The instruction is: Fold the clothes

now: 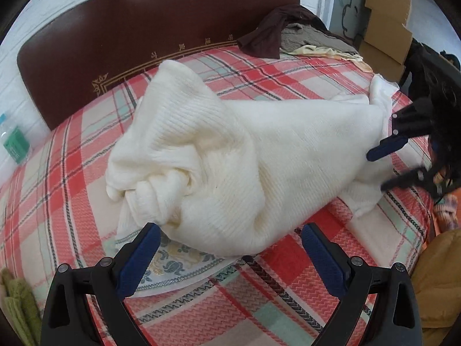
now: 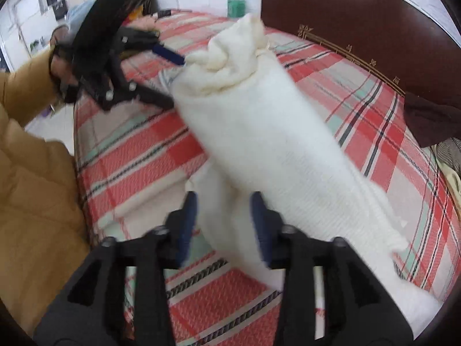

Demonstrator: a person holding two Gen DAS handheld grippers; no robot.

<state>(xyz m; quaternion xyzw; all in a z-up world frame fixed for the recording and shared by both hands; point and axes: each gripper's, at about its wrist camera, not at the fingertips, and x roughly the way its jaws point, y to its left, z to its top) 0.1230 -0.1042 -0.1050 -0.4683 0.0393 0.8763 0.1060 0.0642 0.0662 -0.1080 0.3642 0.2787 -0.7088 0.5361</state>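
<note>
A cream knitted sweater (image 1: 230,155) lies bunched and stretched across the red plaid bed; it also shows in the right wrist view (image 2: 259,132). My left gripper (image 1: 230,248) is open just in front of the sweater's near bunched end, holding nothing. It also shows in the right wrist view (image 2: 175,80), its fingers on either side of that bunched end. My right gripper (image 2: 223,216) has its jaws partly apart with a strip of sweater between the blue pads. In the left wrist view it (image 1: 377,170) sits at the sweater's far right end.
A dark brown headboard (image 1: 129,26) stands at the back. A pile of brown and beige clothes (image 1: 294,34) lies at the bed's far right corner. A green-labelled bottle (image 1: 13,141) stands at left. Cardboard boxes (image 1: 386,20) stand at right. A small floral cloth (image 1: 173,262) lies under the sweater.
</note>
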